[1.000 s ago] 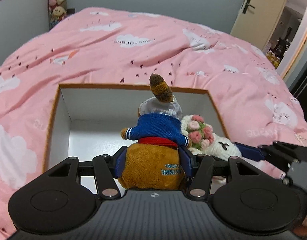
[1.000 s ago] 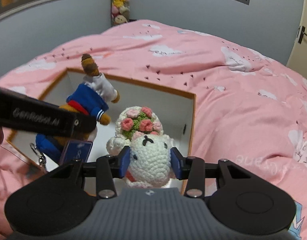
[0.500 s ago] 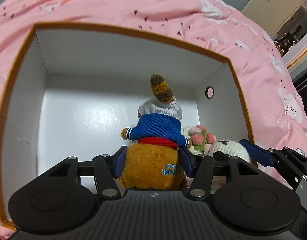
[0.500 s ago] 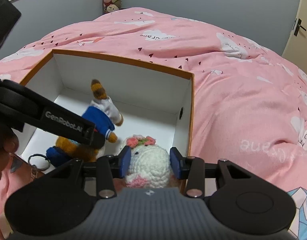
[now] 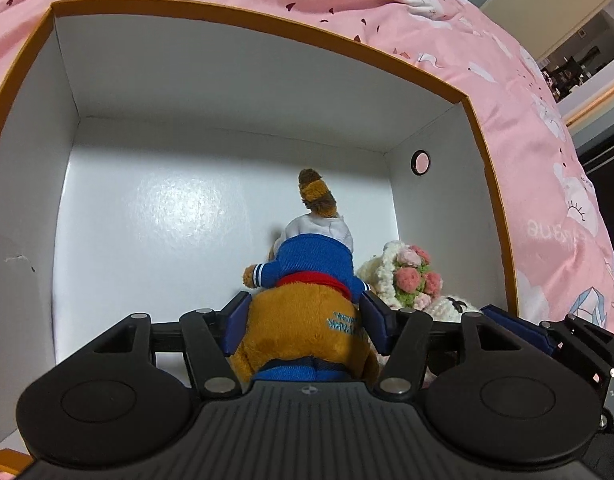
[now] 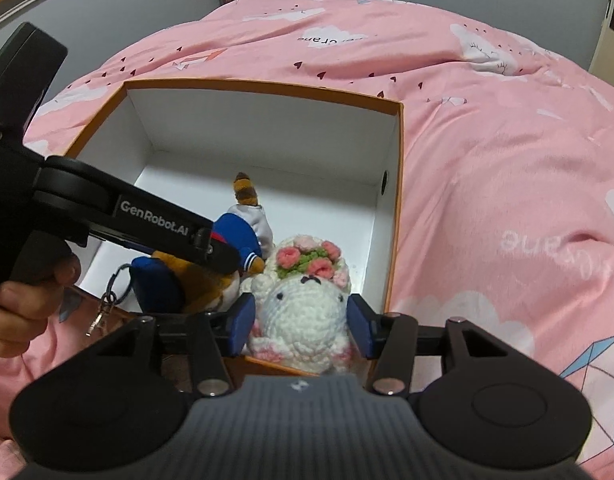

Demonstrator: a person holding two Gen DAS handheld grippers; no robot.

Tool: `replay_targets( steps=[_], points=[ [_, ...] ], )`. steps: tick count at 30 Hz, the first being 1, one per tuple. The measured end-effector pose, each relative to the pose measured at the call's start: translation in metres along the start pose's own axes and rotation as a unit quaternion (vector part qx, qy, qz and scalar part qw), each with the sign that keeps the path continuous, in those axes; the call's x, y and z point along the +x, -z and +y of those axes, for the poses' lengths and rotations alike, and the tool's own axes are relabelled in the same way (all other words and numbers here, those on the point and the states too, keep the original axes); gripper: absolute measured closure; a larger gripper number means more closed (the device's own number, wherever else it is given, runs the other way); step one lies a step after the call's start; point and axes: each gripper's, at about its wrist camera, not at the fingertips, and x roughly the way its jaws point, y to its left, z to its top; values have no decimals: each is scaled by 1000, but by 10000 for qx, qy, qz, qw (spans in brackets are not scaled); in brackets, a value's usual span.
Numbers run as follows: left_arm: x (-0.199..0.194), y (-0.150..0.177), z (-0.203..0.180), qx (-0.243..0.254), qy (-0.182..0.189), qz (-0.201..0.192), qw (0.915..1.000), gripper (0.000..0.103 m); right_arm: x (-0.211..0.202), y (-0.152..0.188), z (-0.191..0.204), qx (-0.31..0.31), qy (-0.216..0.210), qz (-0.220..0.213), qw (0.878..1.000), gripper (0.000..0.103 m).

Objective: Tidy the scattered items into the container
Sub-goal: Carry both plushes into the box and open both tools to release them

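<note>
Sitting on a pink duvet, the orange-rimmed white box takes both toys at its near right corner. Left gripper has its blue pads on either side of the brown plush in a blue jacket; jaws have just been opening, plush between them, pads look at the fur but I can't tell if they still press. The plush lies inside the box, tail end pointing to the far wall. A keyring on it hangs over the near box edge.

Right gripper straddles the white crochet sheep with a pink flower crown; jaws have just been opening, small gaps show at both pads, so released. The sheep sits in the near right corner, touching the plush on its left.

A hand holds the left gripper's handle.
</note>
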Motion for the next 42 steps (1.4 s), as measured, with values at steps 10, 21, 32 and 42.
replay_targets(
  steps=[10,21,32,42],
  points=[
    [-6,-1,8,-179,95,61,9998,37,11,6,6,-317,160,105,9993,59],
    [13,-4,-6,-329,328,24,9989,36,-4,0,-1,-239,111,47,9996,48],
    [-21,0,2,58,320,84,9994,51,-24,8,-8,-118,93,-281,9995,48],
    [13,6,2,-128,366,431,9983,64,-29,17,-7,-49,31,-361,9993,48]
  ],
)
